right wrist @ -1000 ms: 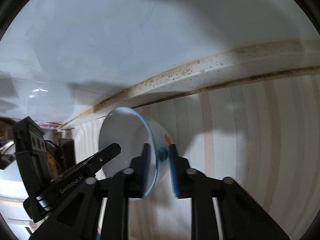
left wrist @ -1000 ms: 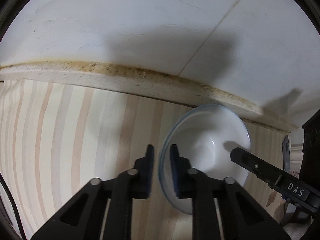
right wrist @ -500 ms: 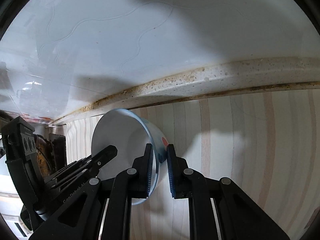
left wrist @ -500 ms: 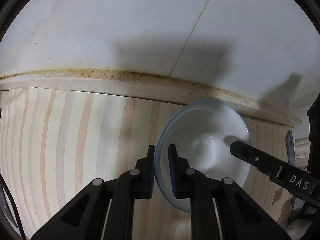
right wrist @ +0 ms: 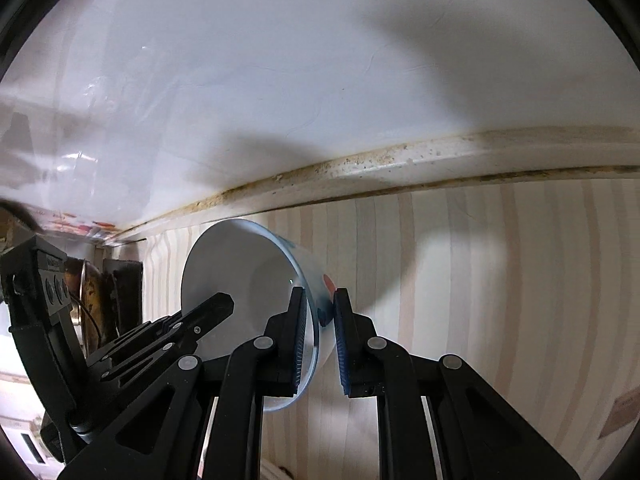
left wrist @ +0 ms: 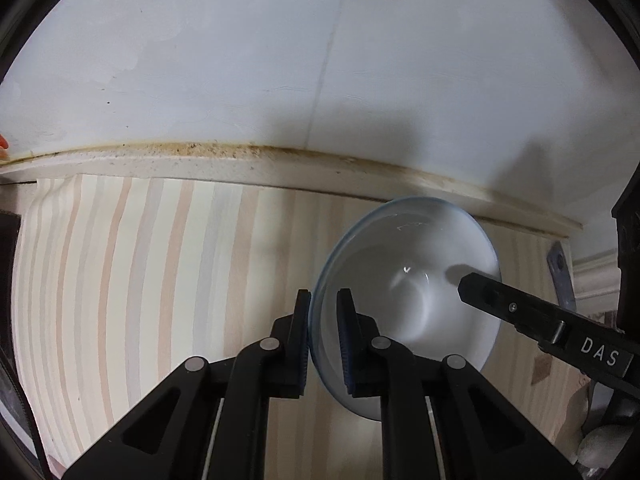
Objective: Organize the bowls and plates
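White bowl (left wrist: 412,312) with a thin blue rim is held up off the striped counter (left wrist: 120,280), tipped on its side, just in front of the stained ledge (left wrist: 240,164) at the foot of the white wall (left wrist: 240,60). Left gripper (left wrist: 323,336) is nearly closed, pinching the bowl's near rim, one finger inside and one outside. Right gripper (right wrist: 320,344) is clamped on the opposite rim the same way; its tip shows in the left view across the bowl. The bowl's outside has a red spot, seen from the right wrist. Step looks like a two-handed carry of the bowl to wherever it gets stacked; no stack or plates in view. Next move needs both grips to travel together, level the bowl, and avoid twisting against each other.
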The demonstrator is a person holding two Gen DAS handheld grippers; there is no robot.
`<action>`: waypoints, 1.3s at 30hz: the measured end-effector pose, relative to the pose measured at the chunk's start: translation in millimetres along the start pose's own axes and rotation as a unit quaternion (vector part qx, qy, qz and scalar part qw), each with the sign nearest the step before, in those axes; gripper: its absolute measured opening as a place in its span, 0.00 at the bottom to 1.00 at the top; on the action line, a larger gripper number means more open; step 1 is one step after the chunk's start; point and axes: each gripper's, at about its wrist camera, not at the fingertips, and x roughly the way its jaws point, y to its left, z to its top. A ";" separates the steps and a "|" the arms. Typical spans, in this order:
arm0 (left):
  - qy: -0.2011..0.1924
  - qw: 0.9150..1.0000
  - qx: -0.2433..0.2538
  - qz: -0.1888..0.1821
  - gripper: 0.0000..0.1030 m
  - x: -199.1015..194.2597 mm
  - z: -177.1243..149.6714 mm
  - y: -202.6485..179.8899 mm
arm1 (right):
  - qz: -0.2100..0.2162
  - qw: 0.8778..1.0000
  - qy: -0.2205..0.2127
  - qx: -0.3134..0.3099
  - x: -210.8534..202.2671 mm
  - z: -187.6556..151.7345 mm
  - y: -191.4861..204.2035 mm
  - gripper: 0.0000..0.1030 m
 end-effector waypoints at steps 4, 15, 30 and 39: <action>0.001 1.000 0.014 -0.005 0.10 -19.1 -15.3 -12.7 | 0.002 1.000 -0.006 0.003 -22.7 -20.0 -1.4 0.15; -0.010 0.997 0.069 -0.032 0.11 -62.8 -75.0 -59.2 | -0.013 0.999 -0.021 0.023 -94.0 -98.1 -22.6 0.15; 0.041 0.984 0.156 -0.076 0.11 -70.3 -172.9 -126.0 | -0.037 0.996 -0.022 0.081 -160.8 -224.8 -80.2 0.15; 0.084 0.978 0.178 -0.067 0.10 -49.1 -210.6 -142.6 | -0.045 0.993 0.011 0.108 -156.5 -277.3 -113.7 0.15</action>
